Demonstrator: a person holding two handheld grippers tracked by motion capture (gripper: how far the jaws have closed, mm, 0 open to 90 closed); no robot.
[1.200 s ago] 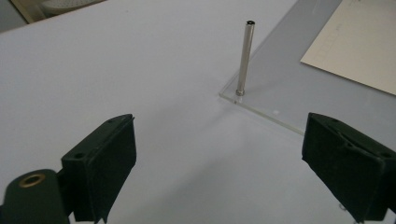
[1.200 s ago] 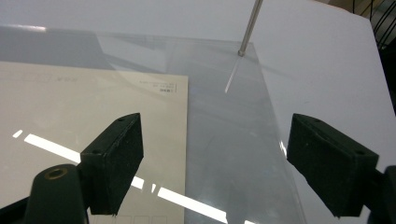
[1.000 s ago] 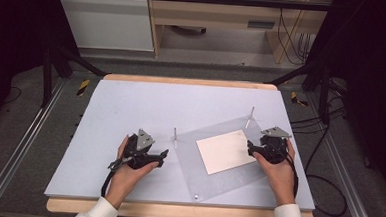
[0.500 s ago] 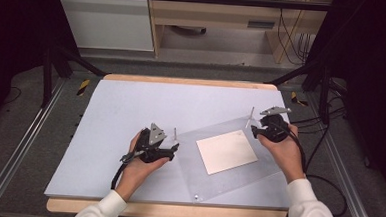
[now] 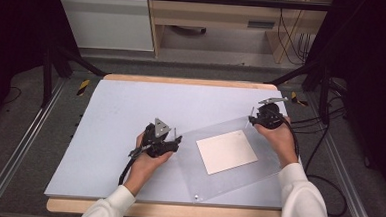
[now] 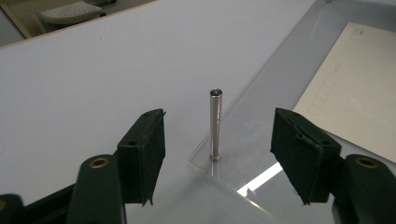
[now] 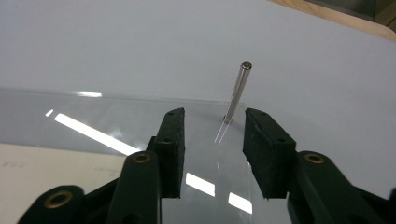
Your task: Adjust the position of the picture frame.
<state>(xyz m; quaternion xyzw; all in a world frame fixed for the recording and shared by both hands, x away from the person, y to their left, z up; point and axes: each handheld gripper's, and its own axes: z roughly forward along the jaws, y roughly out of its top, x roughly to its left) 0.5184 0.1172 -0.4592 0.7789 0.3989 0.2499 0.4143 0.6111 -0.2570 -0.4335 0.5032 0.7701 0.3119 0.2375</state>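
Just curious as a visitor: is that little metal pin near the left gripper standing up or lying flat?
Upright. The metal pin stands on end at the clear sheet's corner, between the left gripper's open jaws, untouched.

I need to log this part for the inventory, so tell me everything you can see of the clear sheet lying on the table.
The clear sheet is a transparent, glossy rectangular plate, plastic by its look, lying flat and skewed on the pale table. Thin upright metal pins stand at its corners; a small stud shows at the near corner. A cream card lies at its middle, whether on or under it I cannot tell. The left gripper and right gripper each sit open at a corner pin, not gripping it.
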